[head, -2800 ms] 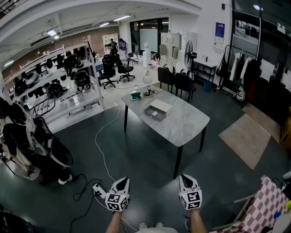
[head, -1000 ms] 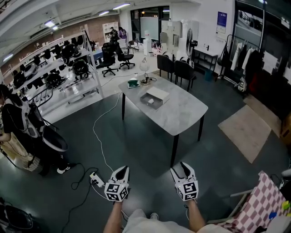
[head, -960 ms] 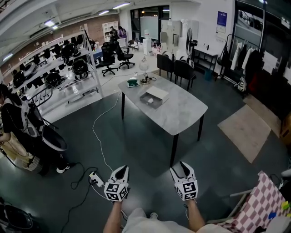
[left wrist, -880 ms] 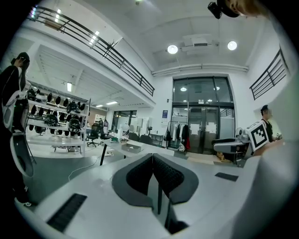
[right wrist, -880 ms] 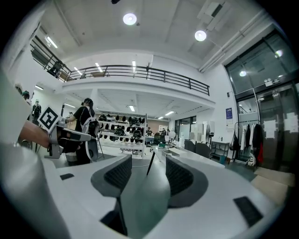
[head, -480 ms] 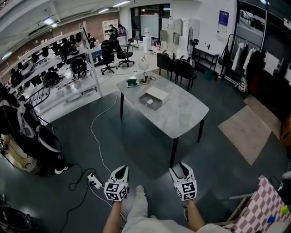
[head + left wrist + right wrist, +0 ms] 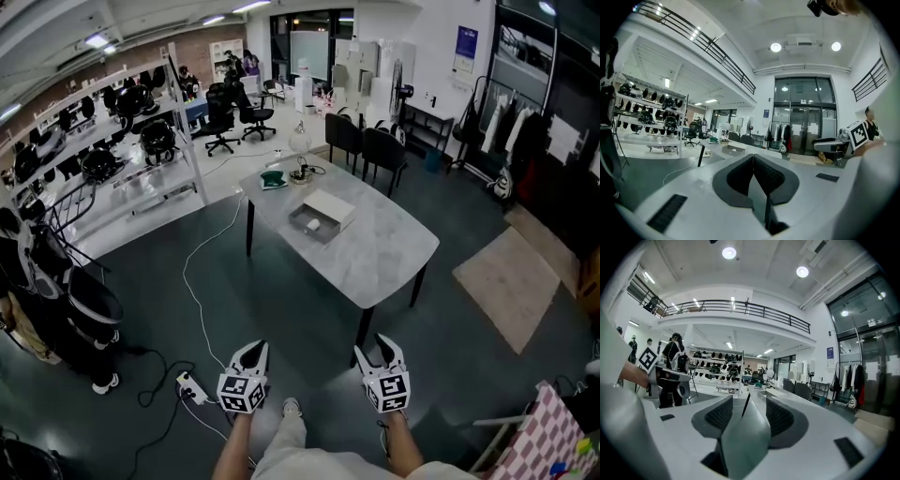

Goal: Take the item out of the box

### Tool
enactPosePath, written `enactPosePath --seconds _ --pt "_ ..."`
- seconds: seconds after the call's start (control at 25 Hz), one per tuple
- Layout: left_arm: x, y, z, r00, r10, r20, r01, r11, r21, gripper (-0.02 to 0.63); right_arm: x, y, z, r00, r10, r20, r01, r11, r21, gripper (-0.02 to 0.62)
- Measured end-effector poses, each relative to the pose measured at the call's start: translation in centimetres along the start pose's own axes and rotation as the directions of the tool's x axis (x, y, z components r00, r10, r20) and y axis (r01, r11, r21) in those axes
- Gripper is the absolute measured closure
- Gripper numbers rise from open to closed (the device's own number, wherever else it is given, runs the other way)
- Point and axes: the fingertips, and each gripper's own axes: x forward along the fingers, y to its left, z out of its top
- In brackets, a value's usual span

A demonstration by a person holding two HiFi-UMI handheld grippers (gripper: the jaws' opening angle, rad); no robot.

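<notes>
Left gripper held low over the dark floor, jaws pressed together with nothing between them. Ahead, well apart from both grippers, a grey table carries the box, a small white item lying in it. Right gripper beside the left, jaws spread, empty.

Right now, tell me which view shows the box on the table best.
The head view: it looks down on the box, open on the table far ahead. The left gripper view and the right gripper view catch it only small and side-on, its inside hidden.
</notes>
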Motion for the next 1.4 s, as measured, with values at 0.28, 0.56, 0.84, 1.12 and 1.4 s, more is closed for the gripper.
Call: enactPosePath --seconds 0.28,0.56,0.84,1.12,1.4 --pt "5.6 5.3 2.5 1.0 -0.004 0.002 0.004 1.0 -0.001 0.591 7.4 -1.3 2.3 1.0 -0.004 0.002 0.004 1.0 -0.003 0.377" --pt "11.3 10.1 4.8 1.0 -0.013 0.013 0.013 1.0 0.007 0.591 14.4 -3.0 4.1 1.0 -0.016 0.009 0.016 1.0 -0.008 0.379" --pt "16.7 13.6 6.8 0.999 -0.037 0.018 0.037 0.999 0.015 0.591 20.3 -4.9 5.7 0.999 -0.034 0.011 0.034 0.999 -0.016 0.379" --pt "20.0 16.3 7.2 0.998 -0.052 0.021 0.052 0.999 0.017 0.591 24.3 -5.6 5.9 0.999 -0.035 0.009 0.035 0.999 -0.024 0.38" --pt "20.8 16.8 6.7 0.998 -0.058 0.004 0.058 0.998 0.011 0.591 25.2 -5.3 5.3 1.0 -0.026 -0.013 0.026 0.999 -0.023 0.385"
